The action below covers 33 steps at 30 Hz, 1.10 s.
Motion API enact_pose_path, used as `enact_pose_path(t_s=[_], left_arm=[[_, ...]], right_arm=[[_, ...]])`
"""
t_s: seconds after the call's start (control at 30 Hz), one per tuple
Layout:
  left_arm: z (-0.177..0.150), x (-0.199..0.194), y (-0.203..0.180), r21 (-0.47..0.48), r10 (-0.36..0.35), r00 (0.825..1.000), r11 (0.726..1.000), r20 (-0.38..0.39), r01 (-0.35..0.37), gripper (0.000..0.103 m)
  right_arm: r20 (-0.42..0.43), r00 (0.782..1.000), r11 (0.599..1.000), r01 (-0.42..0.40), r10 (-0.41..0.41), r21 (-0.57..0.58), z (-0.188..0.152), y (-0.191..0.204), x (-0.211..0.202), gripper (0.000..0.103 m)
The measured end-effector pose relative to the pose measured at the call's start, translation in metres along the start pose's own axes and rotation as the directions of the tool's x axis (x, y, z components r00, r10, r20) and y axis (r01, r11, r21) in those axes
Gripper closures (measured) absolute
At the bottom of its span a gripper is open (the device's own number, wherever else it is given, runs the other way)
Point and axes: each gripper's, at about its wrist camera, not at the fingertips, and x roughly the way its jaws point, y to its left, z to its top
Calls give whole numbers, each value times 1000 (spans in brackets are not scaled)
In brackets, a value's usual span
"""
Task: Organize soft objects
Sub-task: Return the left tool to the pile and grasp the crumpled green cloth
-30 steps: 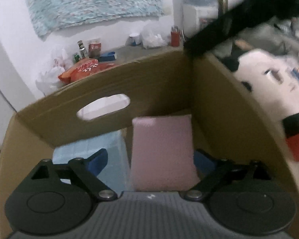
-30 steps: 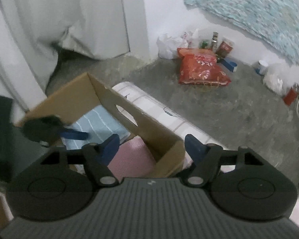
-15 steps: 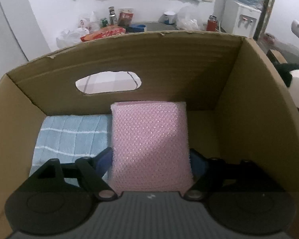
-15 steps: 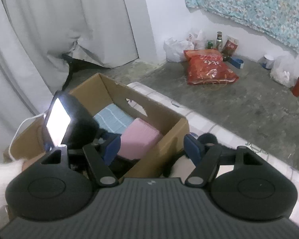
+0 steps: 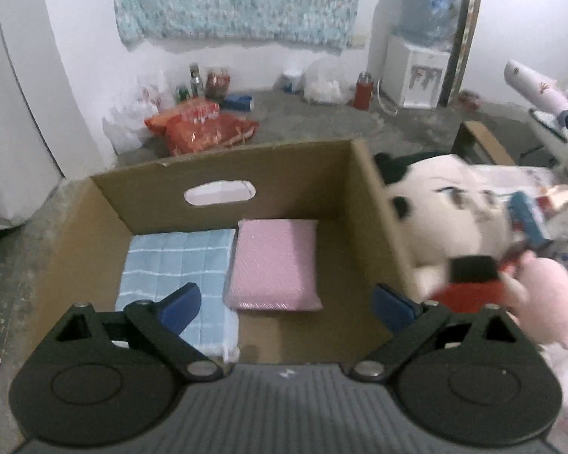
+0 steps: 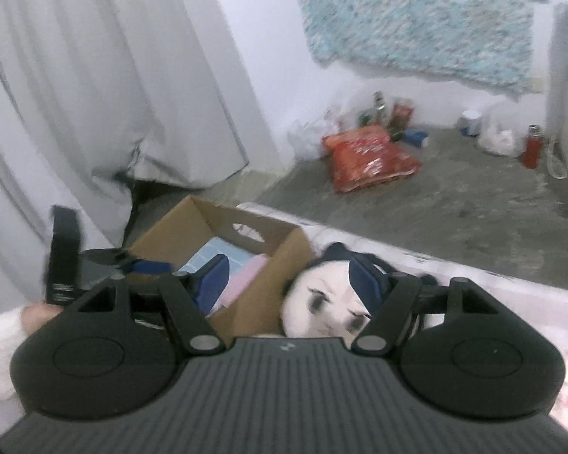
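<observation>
Plush doll (image 6: 322, 302) btwn open right gripper (image 6: 289, 278) fingers, just beside box (image 6: 261, 287).

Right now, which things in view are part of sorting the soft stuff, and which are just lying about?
Job:
- cardboard box
- blue checked cloth in it
- pink pad in it
- white doll beside the box
- pink plush

Lying about:
- red snack bag
- water dispenser
- red flask
- white plastic bags
</observation>
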Motion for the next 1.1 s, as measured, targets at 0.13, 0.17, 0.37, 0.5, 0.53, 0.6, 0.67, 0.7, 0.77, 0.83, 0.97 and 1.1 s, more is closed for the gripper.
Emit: enact_pose_path(t_s=[0.13,0.17,0.37,0.5,0.53,0.6,0.67,0.7,0.77,0.83,0.97,1.1], left_arm=[[-17,-48,-26,14,-56,996,998,65,55,10],[-23,-58,-36,21,-83,994,996,73,81,10],[-54,-75,-96,68,-181,977,982,116,174,13],[-75,-65,-143,149,-204,973,971,108,187,22],[-82,-63,-155,180,-205,972,966,111,183,27],[-97,-53,-177,230,-217,969,955,117,186,30],[-106,-37,-192,247,-252,963,943,93,223,38],[-108,-30,-197,243,-271,959,938,79,246,44],[-116,-14,-206,237,-301,952,930,54,280,48],[-121,-1,-213,262,-297,952,927,78,268,49],[-125,13,-219,326,-281,950,918,137,225,33],[-123,31,-220,349,-317,944,898,92,267,44]], right_arm=[[93,994,997,44,-50,67,-33,-29,-70,33],[113,992,995,38,-49,96,-44,-37,-87,33],[191,976,966,50,-101,255,-130,-87,-147,32],[236,969,943,-9,-74,331,-177,-120,-153,32],[235,970,948,-21,-57,319,-183,-121,-149,32],[217,975,961,-24,-38,276,-191,-120,-145,32],[224,975,963,-57,-3,264,-194,-120,-139,32],[215,976,958,-84,24,274,-197,-123,-133,32],[177,982,953,-112,63,281,-195,-126,-118,32],[138,986,956,-124,89,267,-199,-127,-104,32],[88,994,960,-93,72,266,-201,-120,-83,32],[63,996,962,-80,65,260,-195,-109,-67,32]])
